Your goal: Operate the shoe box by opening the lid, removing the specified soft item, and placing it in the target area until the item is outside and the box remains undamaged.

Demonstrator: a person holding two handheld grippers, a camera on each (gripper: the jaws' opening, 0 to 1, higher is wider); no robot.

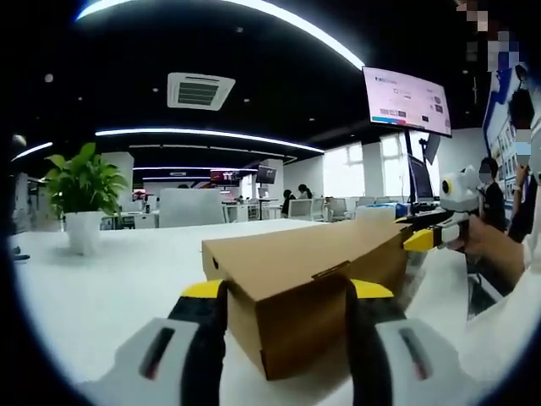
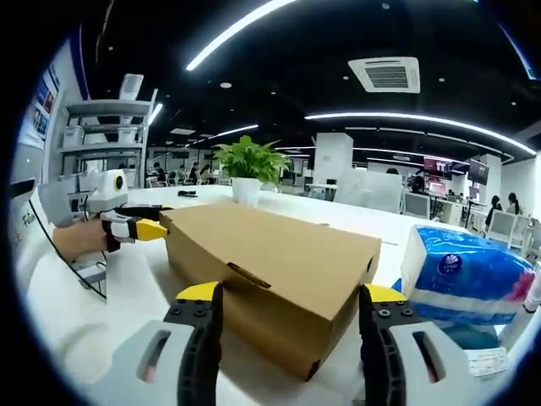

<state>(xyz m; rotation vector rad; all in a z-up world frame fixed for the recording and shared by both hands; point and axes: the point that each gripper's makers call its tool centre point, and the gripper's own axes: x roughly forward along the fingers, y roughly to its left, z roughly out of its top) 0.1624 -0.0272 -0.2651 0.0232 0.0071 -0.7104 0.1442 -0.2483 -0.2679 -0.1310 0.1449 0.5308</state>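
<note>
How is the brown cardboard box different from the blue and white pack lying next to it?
The shoe box is plain brown cardboard with stiff flat sides and sharp corners; the tissue pack is white and blue printed plastic wrap, rounded and puffy. The shoe box looks clearly longer and wider than the tissue pack. The shoe box has a lid with a tab slot, shut; the tissue pack looks sealed all round. Both rest on the white table.

Right gripper [image 2: 287, 309] at bottom, yellow-tipped jaws spread wide, flanking near corner of closed cardboard shoe box [image 2: 275, 275] — no contact visible. Box rests on white table [image 2: 101, 338], lid shut, tuck tab at front edge. Left gripper [image 2: 152, 228] at box's far left end, held by hand [image 2: 80, 238]; jaw state unclear. Blue-and-white tissue pack [image 2: 469, 279] just right of box. Potted plant [image 2: 248, 169] beyond.
</note>
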